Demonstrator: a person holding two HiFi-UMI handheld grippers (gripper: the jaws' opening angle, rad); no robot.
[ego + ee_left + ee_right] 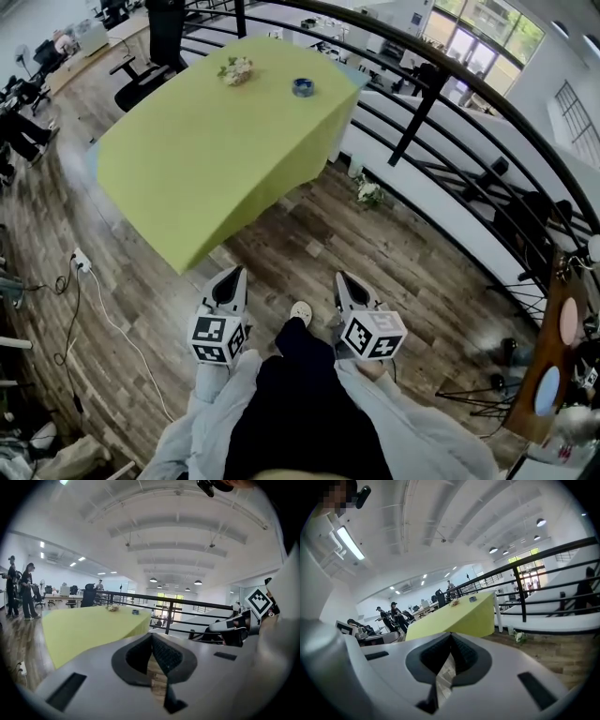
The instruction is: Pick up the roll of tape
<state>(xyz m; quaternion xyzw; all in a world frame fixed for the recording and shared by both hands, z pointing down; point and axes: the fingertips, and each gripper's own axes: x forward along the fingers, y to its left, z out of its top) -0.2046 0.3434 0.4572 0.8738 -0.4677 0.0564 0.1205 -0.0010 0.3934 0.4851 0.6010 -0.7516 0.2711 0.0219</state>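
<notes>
Tape: the roll of tape (pixel 303 87) is the little blue ring on the table (pixel 216 159). It lies near the table's far edge, well apart from us.
Left gripper: our left gripper (pixel 233 275) is pinched tight with nothing in it. It hangs over the floor on the near side of the table.
Right gripper: our right gripper (pixel 345 279) is pinched tight and empty too, also on the near side of the table.
Step now: we think we are only getting to the table. The grab has not begun.
How to do it well: we should go round to the table's far end until the tape is right in front of one gripper. Then we open that gripper wide and put one jaw on each side of the ring. We squeeze softly, then lift straight up off the table.
Watch out: the green cloth may bunch up if we scrape the table. The flowers (pixel 236 70) sit near the tape at the table's far end, so we come in from the side away from them.
Count: one roll of tape, one table, two grippers, one bunch of flowers on the table, and one little white bunch (pixel 368 190) on the floor beside the table.
</notes>
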